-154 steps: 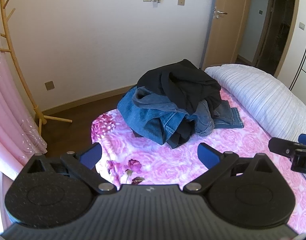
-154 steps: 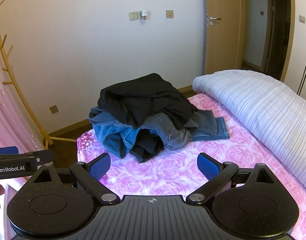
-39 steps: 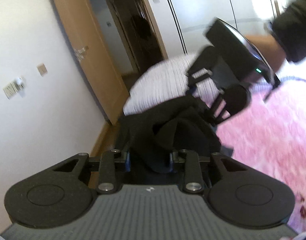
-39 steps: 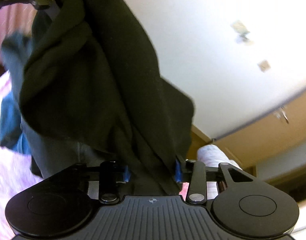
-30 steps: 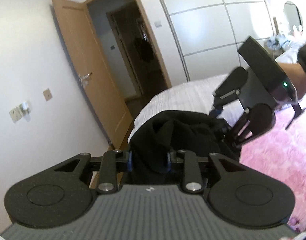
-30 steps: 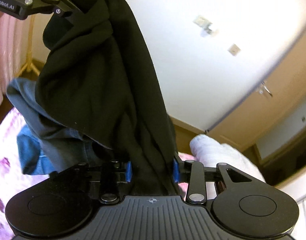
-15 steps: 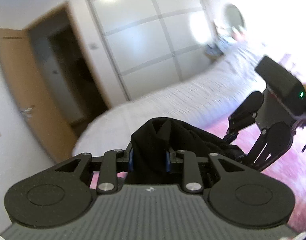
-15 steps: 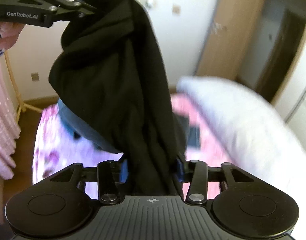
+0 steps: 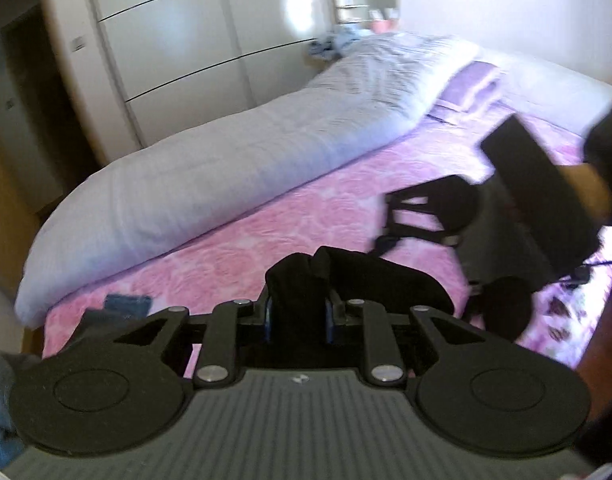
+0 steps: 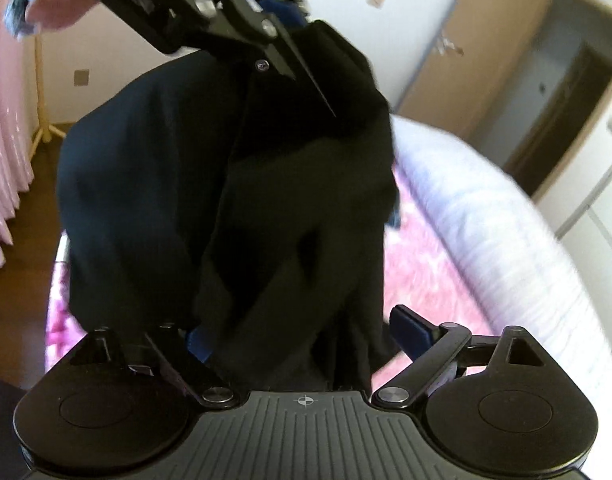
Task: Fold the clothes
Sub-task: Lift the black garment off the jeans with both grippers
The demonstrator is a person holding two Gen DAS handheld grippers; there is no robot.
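One black garment (image 10: 226,184) hangs in the air over the bed, a soft, matte, heavy-looking cloth falling in deep folds. Its upper bunch is pinched between the blue pads of the left gripper (image 9: 297,318), whose jaws are closing on the fabric; in the right wrist view that same gripper (image 10: 284,28) sits at the top, above and beyond the cloth, with a hand (image 10: 50,4) on its handle at far left. The lower part of the garment drapes down between the spread fingers of the right gripper (image 10: 302,340), whose jaws are opening wide; the blue pads stand clear of the cloth on both sides, so it is released there. In the left wrist view the right gripper (image 9: 426,240) shows to the right, blurred, dark and angular, just beside the garment's far edge.

Two grippers are in view, both black plastic with ribbed grey bodies and round pivot discs. Below lies one pink sheet (image 9: 306,220) with a rose pattern. Along its far side runs one long, puffy, pale striped duvet (image 9: 226,152). A scrap of blue denim (image 9: 126,304) lies at the near left. One tan wooden door (image 10: 478,52) stands behind, at the right.
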